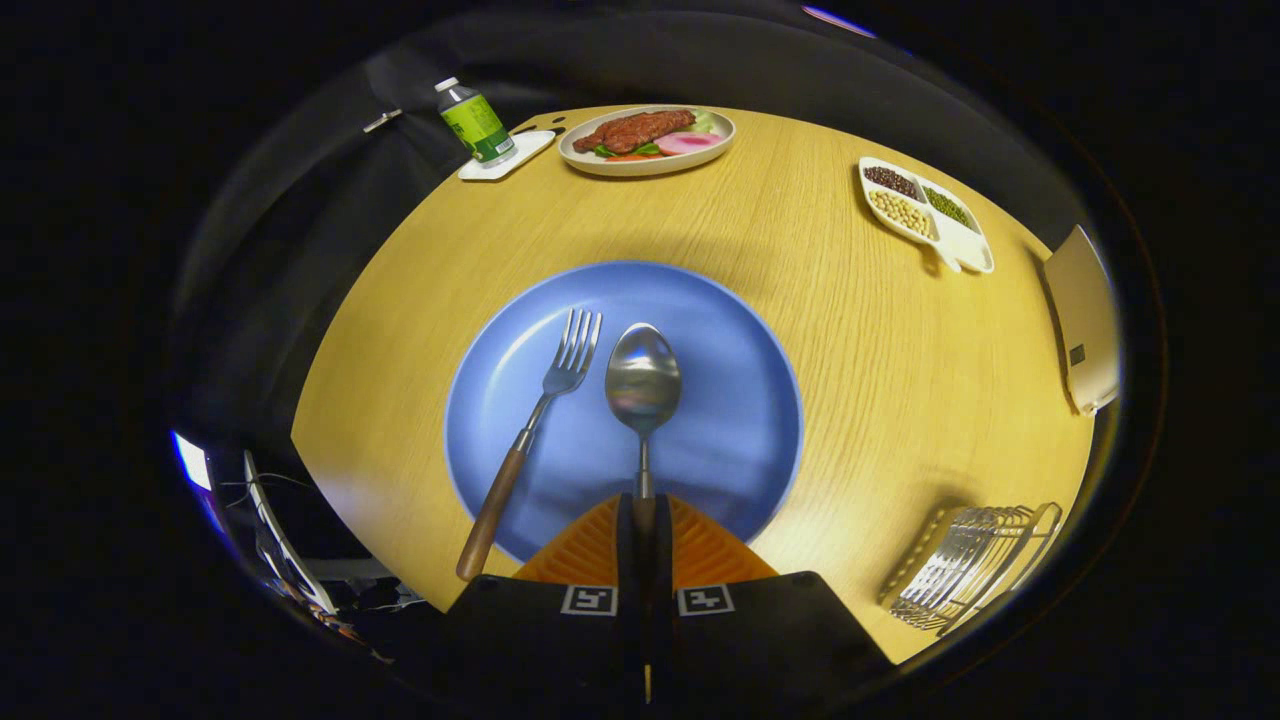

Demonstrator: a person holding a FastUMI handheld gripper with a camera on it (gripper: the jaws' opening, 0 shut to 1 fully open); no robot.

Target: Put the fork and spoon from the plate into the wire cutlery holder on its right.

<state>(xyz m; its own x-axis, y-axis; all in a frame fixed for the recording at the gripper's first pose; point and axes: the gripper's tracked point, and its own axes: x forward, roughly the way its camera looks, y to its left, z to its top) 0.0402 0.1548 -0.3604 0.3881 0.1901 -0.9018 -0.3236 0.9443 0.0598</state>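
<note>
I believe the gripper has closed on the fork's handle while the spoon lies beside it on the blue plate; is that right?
Not quite: in the gripper view the gripper is closed on the spoon by its handle, and it is the fork that lies beside it on the blue plate.

Spoon handle hidden between gripper fingers, which are clamped on it. Wire cutlery holder blurry, far side cut off. Bottle label too small to read. Tan object unidentifiable.

Shiny metal spoon; wood-grain table
</note>
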